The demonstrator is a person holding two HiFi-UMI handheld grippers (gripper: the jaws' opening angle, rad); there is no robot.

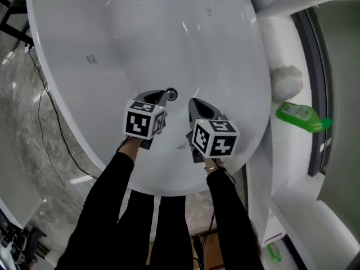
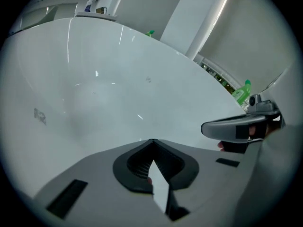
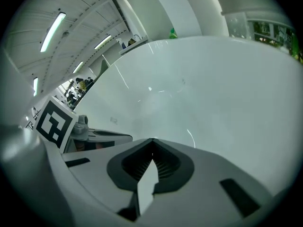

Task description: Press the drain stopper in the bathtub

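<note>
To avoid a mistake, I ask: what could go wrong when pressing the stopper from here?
1. The left gripper, jaws shut to a narrow tip, sits beside the small drain stopper; it may slip onto the glossy bathtub.
2. The right gripper hangs close by, also shut; the two could bump.

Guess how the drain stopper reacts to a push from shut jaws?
The drain stopper looks small, round and shiny, so a tip probably skids unless centred. Set into the glossy bathtub floor, it likely only travels straight down.
</note>
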